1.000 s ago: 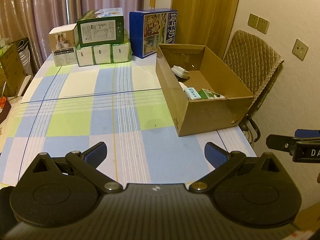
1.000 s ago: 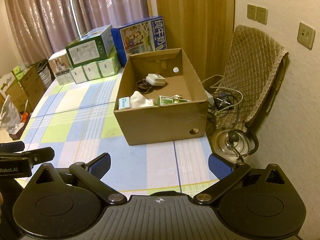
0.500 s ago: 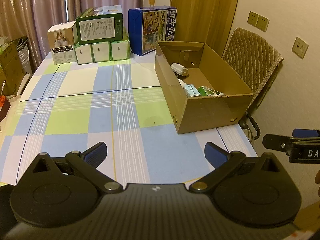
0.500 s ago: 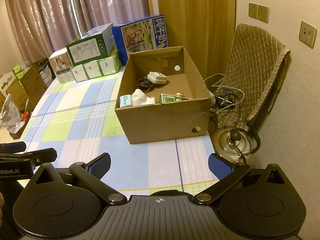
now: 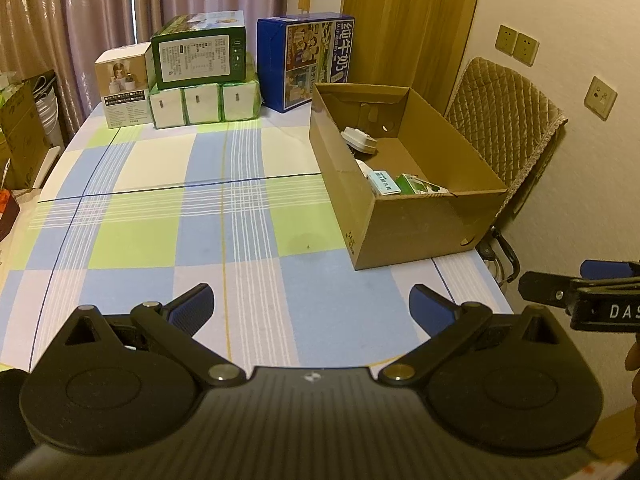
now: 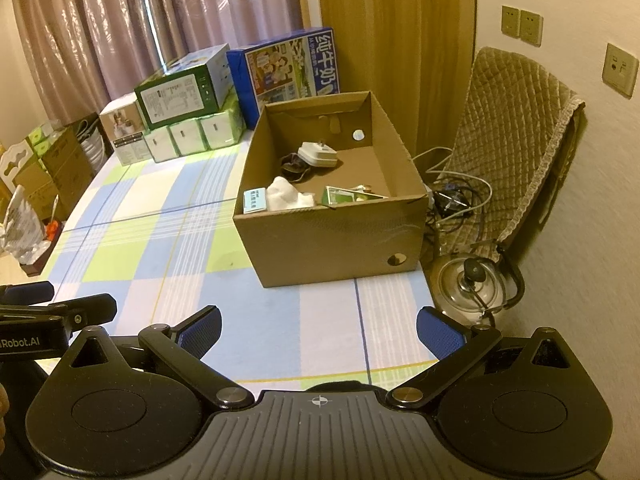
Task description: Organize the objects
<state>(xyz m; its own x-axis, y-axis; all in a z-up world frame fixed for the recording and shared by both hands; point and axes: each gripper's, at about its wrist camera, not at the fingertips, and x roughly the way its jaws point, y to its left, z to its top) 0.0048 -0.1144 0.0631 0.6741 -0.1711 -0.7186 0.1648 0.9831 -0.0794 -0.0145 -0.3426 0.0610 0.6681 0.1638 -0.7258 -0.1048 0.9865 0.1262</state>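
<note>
The left tool (image 5: 311, 305) and right tool (image 6: 319, 326) hover level over the worktop's (image 5: 168, 216) near edge, both spread wide and empty. Ahead and right stands the cardboard box (image 6: 332, 240), holding a white plug (image 6: 319, 154).

The near wall of the cardboard box (image 5: 420, 228) hides most of what's inside in the left wrist view. The other gripper (image 5: 580, 300) is cut off at 3 o'clock there, and its label only reads "DAS". At 9 o'clock, brown cartons (image 6: 52, 172) run off the right wrist frame. Print on the green box (image 5: 198, 58) is too small to read.
</note>
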